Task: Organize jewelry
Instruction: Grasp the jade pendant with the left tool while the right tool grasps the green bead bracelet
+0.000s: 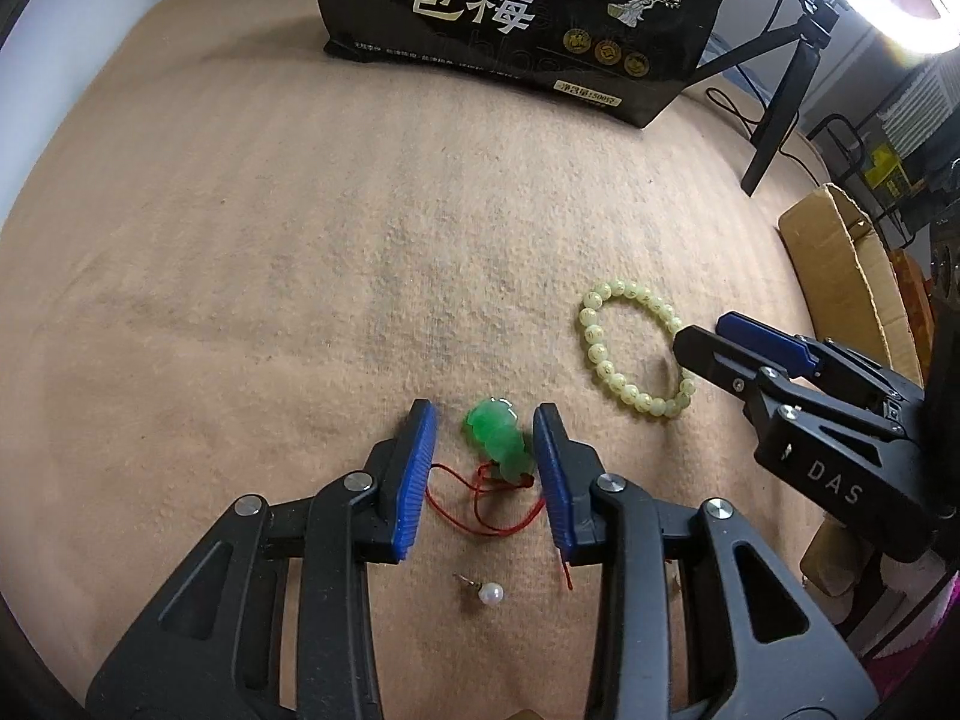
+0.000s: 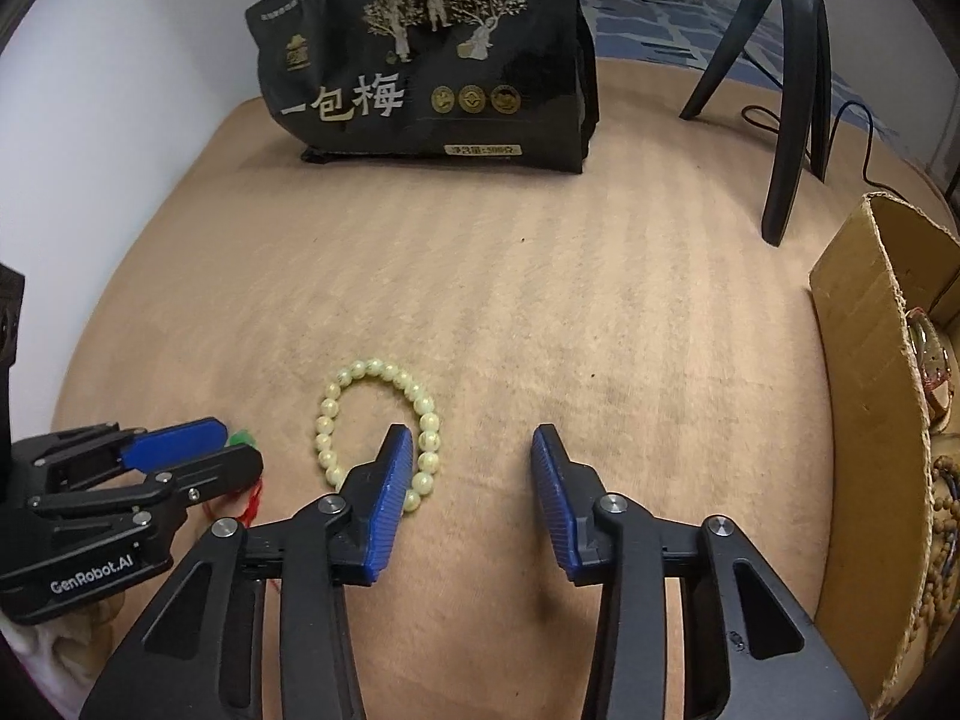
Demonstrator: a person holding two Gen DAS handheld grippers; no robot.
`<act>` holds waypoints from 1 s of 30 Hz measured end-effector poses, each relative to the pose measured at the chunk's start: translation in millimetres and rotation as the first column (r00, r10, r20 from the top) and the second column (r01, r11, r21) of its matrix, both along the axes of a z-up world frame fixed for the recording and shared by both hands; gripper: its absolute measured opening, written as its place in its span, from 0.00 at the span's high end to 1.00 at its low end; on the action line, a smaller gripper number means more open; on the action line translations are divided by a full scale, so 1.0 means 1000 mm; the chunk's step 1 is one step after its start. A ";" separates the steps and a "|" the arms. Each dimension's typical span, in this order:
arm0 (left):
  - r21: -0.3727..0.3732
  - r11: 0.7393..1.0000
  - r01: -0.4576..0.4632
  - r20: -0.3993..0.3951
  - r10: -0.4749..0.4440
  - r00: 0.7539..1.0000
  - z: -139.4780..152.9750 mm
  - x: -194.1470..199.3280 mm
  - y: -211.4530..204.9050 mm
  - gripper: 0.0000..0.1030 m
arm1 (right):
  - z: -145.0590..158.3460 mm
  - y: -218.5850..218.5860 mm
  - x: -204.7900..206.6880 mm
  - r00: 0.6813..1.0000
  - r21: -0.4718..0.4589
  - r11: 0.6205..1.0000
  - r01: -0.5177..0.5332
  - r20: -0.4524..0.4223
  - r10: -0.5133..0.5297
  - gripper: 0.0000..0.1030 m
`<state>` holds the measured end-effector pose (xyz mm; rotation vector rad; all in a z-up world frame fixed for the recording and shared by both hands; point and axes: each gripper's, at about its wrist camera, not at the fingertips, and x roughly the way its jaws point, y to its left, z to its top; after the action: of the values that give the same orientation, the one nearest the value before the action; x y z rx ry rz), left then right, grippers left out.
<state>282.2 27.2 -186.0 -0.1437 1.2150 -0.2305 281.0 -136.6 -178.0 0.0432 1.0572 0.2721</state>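
Observation:
A green jade pendant (image 1: pixel 499 437) on a red cord (image 1: pixel 480 504) lies on the tan blanket between the fingers of my open left gripper (image 1: pixel 486 420), which does not touch it. A pearl earring (image 1: pixel 487 591) lies just below, nearer the camera. A pale green bead bracelet (image 1: pixel 630 354) lies to the right. My right gripper (image 2: pixel 474 444) is open and empty. Its left finger (image 2: pixel 390 480) overlaps the bracelet's (image 2: pixel 372 420) right side. The left gripper (image 2: pixel 180 456) shows at the left of the right wrist view, with the pendant (image 2: pixel 242 437) mostly hidden behind it.
A black snack bag (image 1: pixel 516 18) stands at the back of the blanket (image 1: pixel 240 240). A cardboard box (image 2: pixel 870 420) with other jewelry in it stands at the right edge. A black tripod (image 2: pixel 786 90) stands at the back right.

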 end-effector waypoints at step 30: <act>0.088 0.996 -0.006 0.071 0.000 0.998 0.019 -0.011 0.001 0.85 | 0.021 0.004 -0.004 0.998 0.006 0.999 -0.053 0.040 0.053 0.94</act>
<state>271.6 28.3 -167.4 -0.0607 1.1526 -0.1775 276.9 -133.0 -157.0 0.0159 1.0194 0.3232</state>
